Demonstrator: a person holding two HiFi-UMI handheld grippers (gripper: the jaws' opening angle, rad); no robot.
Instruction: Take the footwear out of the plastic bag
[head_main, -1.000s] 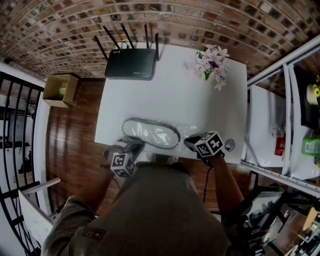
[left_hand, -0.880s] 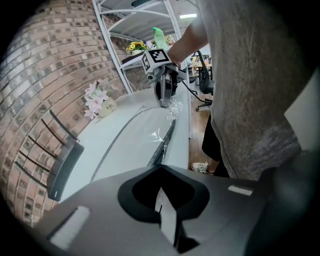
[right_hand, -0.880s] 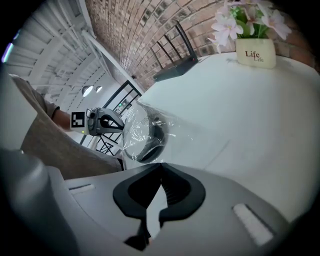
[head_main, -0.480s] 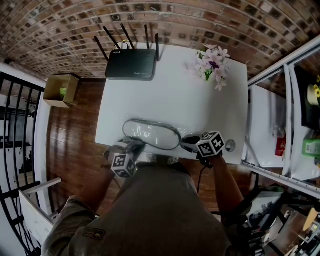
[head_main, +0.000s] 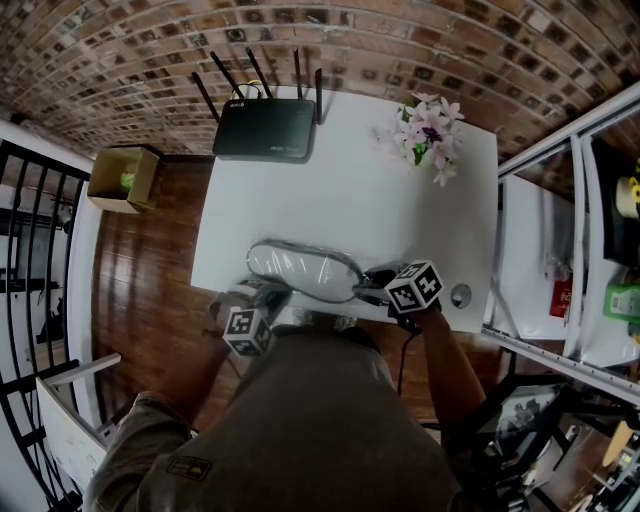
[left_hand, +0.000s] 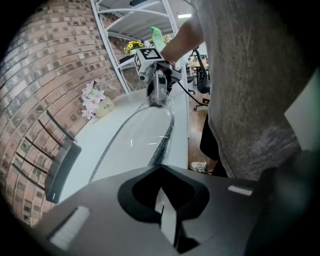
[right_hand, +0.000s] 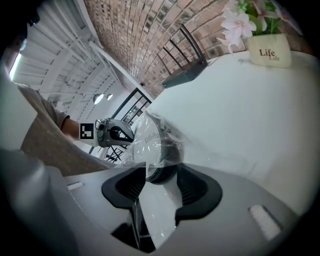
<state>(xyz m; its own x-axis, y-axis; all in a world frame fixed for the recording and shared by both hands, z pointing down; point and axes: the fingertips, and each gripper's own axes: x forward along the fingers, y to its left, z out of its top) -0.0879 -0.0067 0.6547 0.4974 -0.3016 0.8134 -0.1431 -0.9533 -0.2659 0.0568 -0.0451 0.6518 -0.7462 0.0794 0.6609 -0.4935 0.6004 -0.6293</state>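
Just been opening right fingers (right_hand: 196, 189) halfway, bag (head_main: 262, 260) film loose between, left fingers (left_hand: 168, 224) clamped on bag; shoe (head_main: 312, 276) not yet out.

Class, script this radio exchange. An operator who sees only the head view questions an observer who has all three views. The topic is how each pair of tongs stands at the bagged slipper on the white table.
Operator: In the head view the left tongs sit low at the table's near edge. Are they gripping anything?
Observer: Yes. The left gripper view shows them shut, pinching a strip of the plastic bag.
Operator: And the right tongs at the other end of the bag?
Observer: Their jaws have just been opening and stand apart. Loose bag film runs between them, and the slipper's dark end sits at their tips.
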